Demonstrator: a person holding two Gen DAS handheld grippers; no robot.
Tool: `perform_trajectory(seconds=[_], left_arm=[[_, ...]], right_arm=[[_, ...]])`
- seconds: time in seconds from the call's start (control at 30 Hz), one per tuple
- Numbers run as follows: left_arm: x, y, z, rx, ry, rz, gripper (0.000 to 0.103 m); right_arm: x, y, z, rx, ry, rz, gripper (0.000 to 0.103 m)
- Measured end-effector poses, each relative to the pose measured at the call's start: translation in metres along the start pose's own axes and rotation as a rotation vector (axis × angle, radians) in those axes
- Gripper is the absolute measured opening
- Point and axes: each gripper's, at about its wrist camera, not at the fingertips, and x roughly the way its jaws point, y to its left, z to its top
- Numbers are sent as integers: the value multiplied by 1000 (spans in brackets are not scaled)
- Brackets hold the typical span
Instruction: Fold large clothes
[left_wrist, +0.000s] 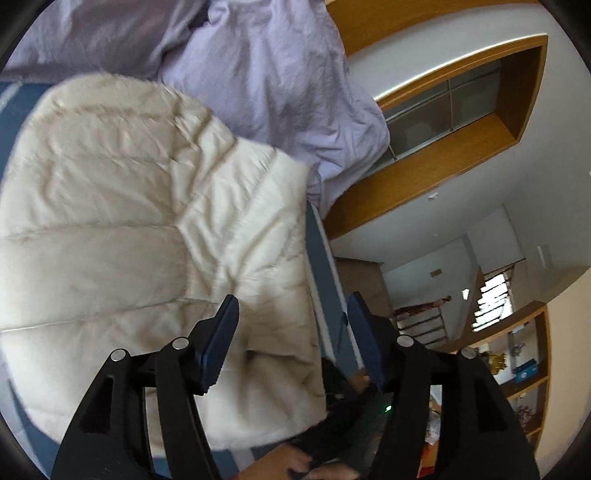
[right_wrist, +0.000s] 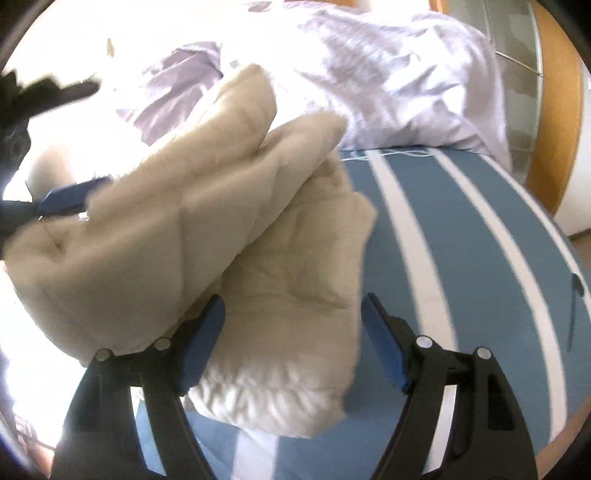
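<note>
At the upper middle of my left view I see a crumpled lilac duvet (left_wrist: 269, 74), with a wood-framed window (left_wrist: 461, 107) at right. My right view shows a blue-and-white striped bed sheet (right_wrist: 461, 236) at right.

1 cream quilted coat (left_wrist: 140, 229), folded into approx 3 layers in the right view. 1 lilac duvet (left_wrist: 266, 74), bunched. 1 striped sheet (right_wrist: 480, 236), blue w/ white; 3 white stripes visible in the right view. 2 grippers: left (left_wrist: 293, 345), right (right_wrist: 293, 341), 2 blue-padded fingers each. 1 wooden shelf unit (left_wrist: 532, 354).
</note>
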Motion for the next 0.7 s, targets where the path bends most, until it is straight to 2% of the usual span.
perform_trajectory(seconds=[0.2, 0.37, 0.5, 0.7], left_arm=[[-31, 15, 1, 33, -68, 149, 62], [-52, 37, 4, 66, -129, 331, 62], [-55, 55, 7, 93, -158, 462, 62], [-47, 71, 8, 116, -160, 584, 62]], right_arm=[[-23, -21, 6, 19, -30, -67, 75], [-39, -27, 22, 9, -60, -99, 75], [-50, -23, 36, -6, -86, -93, 75], [-59, -4, 51, -31, -104, -49, 75]])
